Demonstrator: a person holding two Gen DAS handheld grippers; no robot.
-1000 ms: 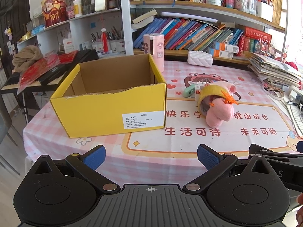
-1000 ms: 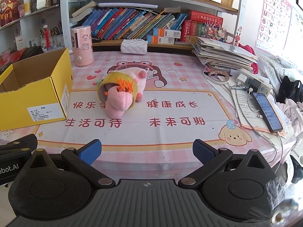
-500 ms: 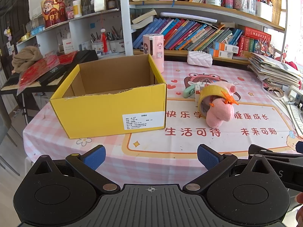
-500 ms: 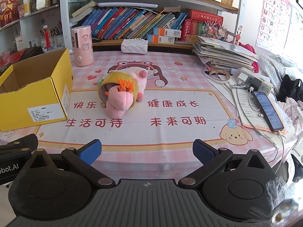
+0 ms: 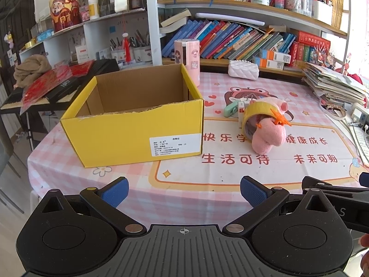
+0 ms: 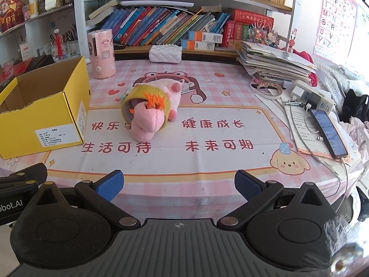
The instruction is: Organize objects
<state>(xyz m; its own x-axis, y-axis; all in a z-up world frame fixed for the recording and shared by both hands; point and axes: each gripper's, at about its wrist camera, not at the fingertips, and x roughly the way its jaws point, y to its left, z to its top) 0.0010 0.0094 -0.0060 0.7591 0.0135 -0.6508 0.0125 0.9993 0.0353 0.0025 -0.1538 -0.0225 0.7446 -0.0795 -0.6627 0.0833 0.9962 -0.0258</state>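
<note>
Both hand-held grippers — left (image 5: 183,190), right (image 6: 178,184) — hang spread and empty at frame bottom. Yellow box (image 5: 138,124) sits centre-left; pink plush (image 6: 150,115) lies mid-frame on the table (image 6: 207,161).

Both views are bright and evenly lit by daylight from the right, where the far right edge washes out to white. Shadows on the worktop (image 6: 207,161) are soft and short. The fisheye lens bends the bookshelf (image 5: 230,16) into a curve, and the corners are black. Detail stays sharp except for a smeared patch at the right view's lower right.

Home study room, crammed bookshelves (image 5: 230,39), alphabet poster (image 6: 337,18)
</note>
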